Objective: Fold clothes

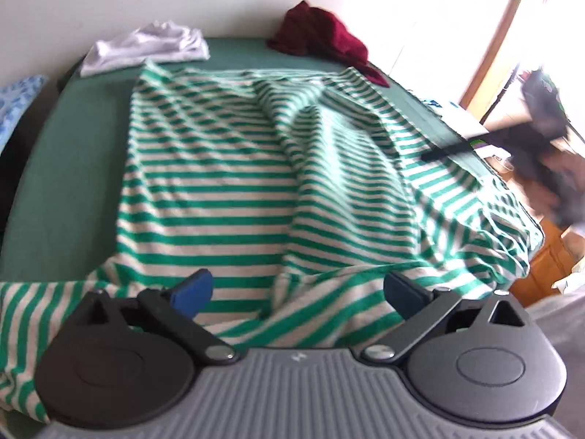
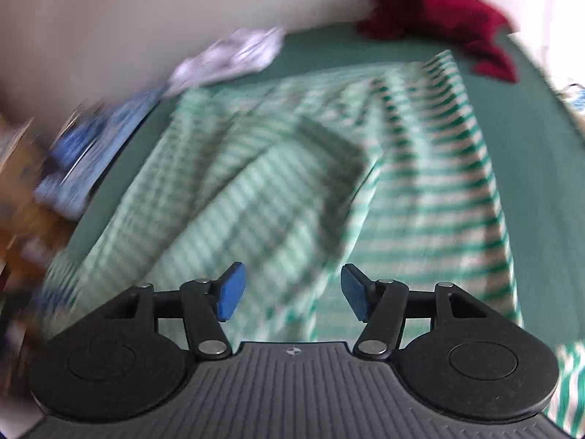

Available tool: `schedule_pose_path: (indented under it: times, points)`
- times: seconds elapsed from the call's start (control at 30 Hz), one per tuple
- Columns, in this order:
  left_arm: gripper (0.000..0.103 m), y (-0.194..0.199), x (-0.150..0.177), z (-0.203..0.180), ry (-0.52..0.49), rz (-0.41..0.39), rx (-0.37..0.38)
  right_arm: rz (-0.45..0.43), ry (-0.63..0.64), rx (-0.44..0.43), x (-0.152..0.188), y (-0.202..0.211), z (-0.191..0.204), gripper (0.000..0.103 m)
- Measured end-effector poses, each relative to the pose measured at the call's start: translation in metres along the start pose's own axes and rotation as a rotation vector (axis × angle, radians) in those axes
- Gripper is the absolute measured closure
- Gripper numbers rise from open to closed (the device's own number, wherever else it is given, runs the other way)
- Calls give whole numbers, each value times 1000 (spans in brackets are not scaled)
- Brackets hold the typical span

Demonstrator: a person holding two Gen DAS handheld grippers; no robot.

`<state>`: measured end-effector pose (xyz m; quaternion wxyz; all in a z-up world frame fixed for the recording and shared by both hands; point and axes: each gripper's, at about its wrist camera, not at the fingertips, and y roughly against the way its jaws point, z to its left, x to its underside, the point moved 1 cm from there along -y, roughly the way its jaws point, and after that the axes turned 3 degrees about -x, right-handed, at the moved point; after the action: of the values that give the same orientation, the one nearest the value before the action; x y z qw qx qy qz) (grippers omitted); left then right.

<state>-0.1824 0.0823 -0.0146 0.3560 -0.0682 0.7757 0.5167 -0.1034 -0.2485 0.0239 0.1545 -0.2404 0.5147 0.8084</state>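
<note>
A green-and-white striped shirt (image 1: 234, 183) lies spread and wrinkled over the green table (image 1: 62, 168). A raised fold runs down its middle and its right side hangs over the table edge. My left gripper (image 1: 296, 292) is open and empty, just above the shirt's near hem. The right wrist view is blurred; there the shirt (image 2: 420, 201) fills the middle. My right gripper (image 2: 290, 291) is open and empty above the shirt's near part. A dark blurred bar, likely the right gripper (image 1: 457, 148), crosses the shirt's right side in the left wrist view.
A white garment (image 1: 146, 45) lies at the table's far left and a dark red garment (image 1: 321, 33) at the far right, both against the wall. They also show in the right wrist view, white (image 2: 234, 55) and red (image 2: 438, 11). Blue patterned fabric (image 2: 84, 161) lies off the table's left.
</note>
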Motion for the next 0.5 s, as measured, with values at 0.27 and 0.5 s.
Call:
schedule_pose_path:
  times: [0.27,0.5]
  points:
    - [2,-6,23,6,-60,165,193,148,-5,20,78,25,0,38]
    - [55,6,32,21,-37,228,312,-20,-80,178,100,33,8,92]
